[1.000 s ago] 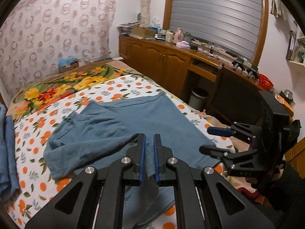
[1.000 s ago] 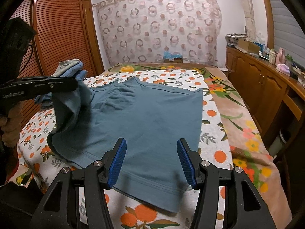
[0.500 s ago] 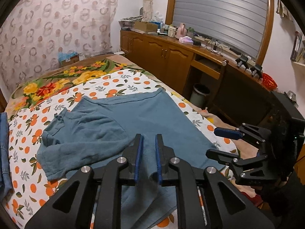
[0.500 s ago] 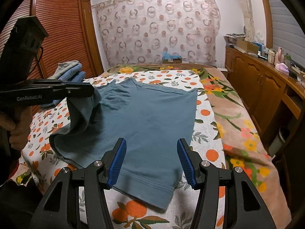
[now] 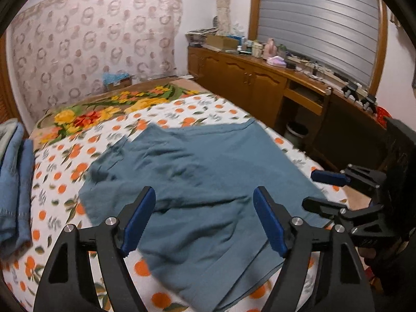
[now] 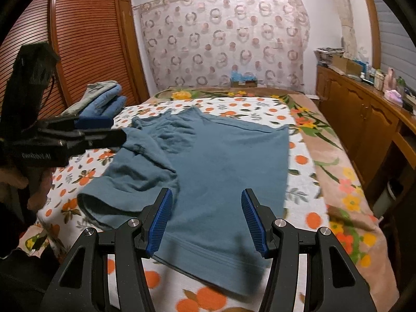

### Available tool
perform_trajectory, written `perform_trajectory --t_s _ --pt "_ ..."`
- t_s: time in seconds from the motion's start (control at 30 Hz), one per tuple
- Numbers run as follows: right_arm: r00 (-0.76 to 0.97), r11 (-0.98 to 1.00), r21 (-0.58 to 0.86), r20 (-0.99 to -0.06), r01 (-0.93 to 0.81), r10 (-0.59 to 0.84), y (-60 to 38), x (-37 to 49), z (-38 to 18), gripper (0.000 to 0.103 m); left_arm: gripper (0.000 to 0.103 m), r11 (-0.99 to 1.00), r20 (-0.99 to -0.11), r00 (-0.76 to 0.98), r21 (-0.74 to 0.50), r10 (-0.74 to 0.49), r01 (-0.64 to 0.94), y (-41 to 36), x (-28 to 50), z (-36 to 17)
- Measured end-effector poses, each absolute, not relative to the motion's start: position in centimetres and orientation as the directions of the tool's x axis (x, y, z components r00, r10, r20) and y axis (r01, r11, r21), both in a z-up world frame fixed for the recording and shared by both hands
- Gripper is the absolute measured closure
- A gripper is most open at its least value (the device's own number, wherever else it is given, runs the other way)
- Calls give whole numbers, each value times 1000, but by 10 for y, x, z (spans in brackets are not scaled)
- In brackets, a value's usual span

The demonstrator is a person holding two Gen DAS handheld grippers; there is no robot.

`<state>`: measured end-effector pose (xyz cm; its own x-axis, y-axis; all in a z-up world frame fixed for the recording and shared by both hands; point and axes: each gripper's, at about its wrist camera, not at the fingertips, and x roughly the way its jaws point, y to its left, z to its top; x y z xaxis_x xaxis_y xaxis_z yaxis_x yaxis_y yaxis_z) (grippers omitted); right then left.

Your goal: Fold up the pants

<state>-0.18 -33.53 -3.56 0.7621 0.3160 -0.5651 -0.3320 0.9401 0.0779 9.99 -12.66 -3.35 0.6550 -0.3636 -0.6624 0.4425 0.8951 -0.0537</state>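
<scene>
Left wrist view: the left gripper has its two blue-padded jaws spread wide, having just been opening, and nothing is pinched between them; it hovers above the near part of the pants. Those blue-grey pants lie spread on the bed, on a white cover printed with oranges. One leg of the pants lies folded over in loose wrinkles, and the other leg reaches out flat toward the foot edge of the bed. To the right of the pants the right gripper shows from the side, its jaws apart. Left of the pants, at the edge of the bed, sits a stack of folded clothes. Beyond the pants a patterned curtain covers the far wall, and a wooden cabinet with clutter on top runs along the right side of the bed. From the right wrist view, the right gripper holds its jaws partly apart over the flat leg of the pants, gripping nothing. Left of the pants the left gripper shows in a person's hand, its tips just beside the crumpled folded part.
</scene>
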Motion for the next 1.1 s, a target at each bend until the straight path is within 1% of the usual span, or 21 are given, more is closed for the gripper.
perform_trajectory --t_s 0.13,0.23,0.3,0.43,0.53,0.57,0.63,0.67,0.73,0.8,0.97,1.1 --pt "740 924 88 -573 -372 352 -321 5 -39 46 25 905 -685 641 -64 -347 421 -109 93 -47" --pt "714 911 95 -590 -402 377 -313 14 -44 54 25 914 -690 641 -73 -336 400 -99 88 -53" --pt "702 908 94 -603 -409 379 -309 20 -49 56 25 916 -696 634 -90 -338 390 -93 86 -58" --pt "673 906 114 -632 -409 384 -311 34 -56 60 25 922 -703 633 -84 -324 378 -87 83 -64" --pt "654 902 130 -647 -412 393 -310 40 -58 69 25 924 -707 628 -96 -326 371 -81 82 -69" --pt "647 899 134 -651 -417 397 -310 42 -59 77 25 924 -708 627 -99 -326 368 -80 82 -70" --pt "647 899 129 -652 -419 396 -307 41 -57 85 25 926 -710 625 -104 -324 362 -77 82 -72" --pt "653 900 128 -647 -417 394 -309 41 -55 92 25 928 -711 625 -106 -323 358 -76 82 -73" --pt "661 896 140 -628 -422 410 -309 37 -50 96 25 929 -711 625 -110 -322 354 -75 82 -74" --pt "681 893 137 -601 -428 419 -312 33 -42 98 25 929 -712 625 -109 -321 353 -75 81 -75" --pt "741 903 111 -534 -415 406 -326 14 -18 98 25 925 -700 633 -109 -331 363 -75 80 -73" --pt "765 912 85 -515 -402 386 -336 -1 -9 98 25 922 -696 634 -107 -337 372 -78 79 -71"
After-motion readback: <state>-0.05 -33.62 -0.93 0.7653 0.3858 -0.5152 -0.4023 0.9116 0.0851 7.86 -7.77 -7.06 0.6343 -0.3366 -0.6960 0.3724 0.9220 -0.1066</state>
